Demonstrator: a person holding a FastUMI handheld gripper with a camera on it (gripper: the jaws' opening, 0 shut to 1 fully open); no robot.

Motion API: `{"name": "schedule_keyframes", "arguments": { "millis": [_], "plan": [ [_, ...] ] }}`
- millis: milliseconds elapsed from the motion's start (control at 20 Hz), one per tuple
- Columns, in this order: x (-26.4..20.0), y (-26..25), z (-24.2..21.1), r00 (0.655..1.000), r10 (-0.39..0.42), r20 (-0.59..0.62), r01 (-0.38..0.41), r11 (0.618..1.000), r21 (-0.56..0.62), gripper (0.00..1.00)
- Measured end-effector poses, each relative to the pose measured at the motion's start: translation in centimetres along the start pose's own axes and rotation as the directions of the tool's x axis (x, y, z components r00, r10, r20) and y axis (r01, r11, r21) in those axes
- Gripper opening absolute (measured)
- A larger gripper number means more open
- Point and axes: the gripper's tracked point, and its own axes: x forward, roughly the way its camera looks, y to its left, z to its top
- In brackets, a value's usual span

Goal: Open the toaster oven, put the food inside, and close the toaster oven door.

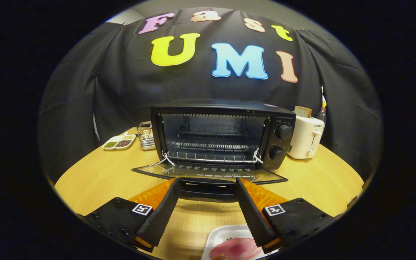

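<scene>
the gripper (207,187) hangs released, nothing held; the pink food (235,249) on its white tray (218,236) looks soft, slippery — it likely wants a gentle pinch at its sides.

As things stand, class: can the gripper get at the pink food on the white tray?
Probably yes. The gripper is open, its fingers apart near the lowered oven door. The food lies on its tray just below them, uncovered, with nothing between.

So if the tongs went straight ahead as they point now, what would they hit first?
Probably the handle of the open door, which sits just at the tips of the open tongs. Past it lies the oven cavity. Depth is hard to judge here.
</scene>
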Motion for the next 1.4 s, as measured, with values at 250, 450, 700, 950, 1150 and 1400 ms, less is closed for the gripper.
{"name": "schedule_keyframes", "arguments": {
  "millis": [250,450,700,950,1150,1400],
  "plan": [
    [-1.7,-1.1,-1.3,0.993,0.044,-0.113,-0.033,0.995,0.095,0.97],
    [-3.6,-3.0,-1.0,0.979,0.1,-0.175,-0.078,0.989,0.126,0.96],
    [-6.5,-4.0,-2.2,0.911,0.256,-0.324,-0.189,0.956,0.224,0.97],
    [-8.4,-7.0,-3.6,0.874,0.257,-0.412,-0.177,0.959,0.222,0.97],
    [-9.1,-9.3,-4.8,0.85,0.245,-0.467,-0.138,0.958,0.251,0.97],
    [-9.7,-10.5,-6.9,0.79,0.274,-0.548,-0.099,0.94,0.327,0.97]
  ]
}}
